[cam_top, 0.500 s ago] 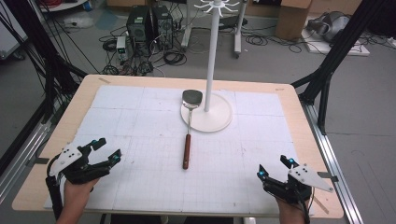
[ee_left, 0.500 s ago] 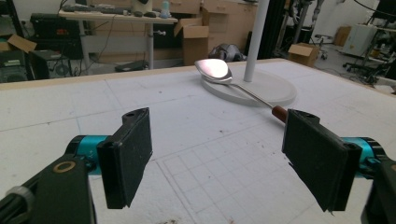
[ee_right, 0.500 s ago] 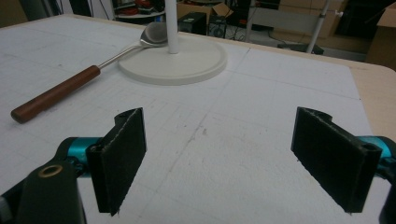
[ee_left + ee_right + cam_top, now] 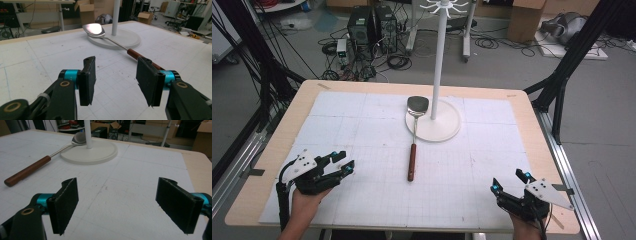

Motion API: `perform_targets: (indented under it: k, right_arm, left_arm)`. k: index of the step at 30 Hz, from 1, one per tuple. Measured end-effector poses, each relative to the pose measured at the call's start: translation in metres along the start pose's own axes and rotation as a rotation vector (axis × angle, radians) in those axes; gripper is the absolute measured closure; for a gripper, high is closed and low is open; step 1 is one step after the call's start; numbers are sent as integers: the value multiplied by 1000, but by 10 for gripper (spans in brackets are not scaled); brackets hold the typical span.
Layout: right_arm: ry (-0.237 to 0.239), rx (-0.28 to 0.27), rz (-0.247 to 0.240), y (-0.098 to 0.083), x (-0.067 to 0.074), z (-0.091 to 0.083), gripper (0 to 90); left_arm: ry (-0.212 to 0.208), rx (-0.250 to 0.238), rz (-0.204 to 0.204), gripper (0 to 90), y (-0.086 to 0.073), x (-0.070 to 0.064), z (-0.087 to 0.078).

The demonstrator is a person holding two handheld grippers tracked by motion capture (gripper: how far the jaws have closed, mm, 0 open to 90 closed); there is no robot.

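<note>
We see spatula (image 4: pixel 413 142) mid-table (image 4: pixel 272 165), head on rack base (image 4: pixel 447 122). Our left gripper (image 4: pixel 343 163) and right gripper (image 4: pixel 510 182) near front edge, fingers spread, gripping nothing, well apart from spatula.

The left hand-held gripper (image 4: pixel 343 163) has edged slightly toward the spatula (image 4: pixel 413 145).

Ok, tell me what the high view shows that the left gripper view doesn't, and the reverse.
High view alone: both hand-held grippers at once, the left hand-held gripper and the right hand-held gripper, each near a front corner of the table, and the hooked top of the stand. Left gripper view alone: a close look between that gripper's open pads, nothing between them, with the spatula's handle end hidden behind the right-hand pad. Both: the spatula, its blade resting on the stand's round base.
</note>
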State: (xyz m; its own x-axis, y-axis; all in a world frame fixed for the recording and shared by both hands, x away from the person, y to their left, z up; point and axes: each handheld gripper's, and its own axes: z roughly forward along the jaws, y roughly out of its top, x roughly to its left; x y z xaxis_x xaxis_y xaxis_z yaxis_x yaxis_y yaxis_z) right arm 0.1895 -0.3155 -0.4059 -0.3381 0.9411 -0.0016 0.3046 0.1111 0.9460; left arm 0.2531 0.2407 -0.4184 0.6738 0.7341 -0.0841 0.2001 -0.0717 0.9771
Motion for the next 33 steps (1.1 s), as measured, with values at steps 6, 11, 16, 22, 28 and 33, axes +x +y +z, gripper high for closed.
perform_targets:
  k: [6, 11, 16, 22, 28, 33]
  right_arm:
    - [-2, 4, -8, 2, 4, 0, 173]
    - [1, 17, -23, 2, 6, 2, 173]
    - [8, 38, -29, 0, 3, 8, 158]
    - [-10, 33, -18, 1, 2, 9, 162]
    - [-14, 39, -5, 0, -1, 11, 169]
    - [-14, 39, -17, 0, 1, 11, 169]
  left_arm:
    - [30, -14, -13, 389, 0, 2, -5]
    - [74, -50, -17, 255, 0, 5, -13]
    - [111, -71, -19, 195, 0, 13, -24]
    - [151, -69, -22, 190, -2, 18, -29]
    - [140, -60, -18, 191, -3, 15, -28]
    - [104, -55, -23, 250, -2, 10, -23]
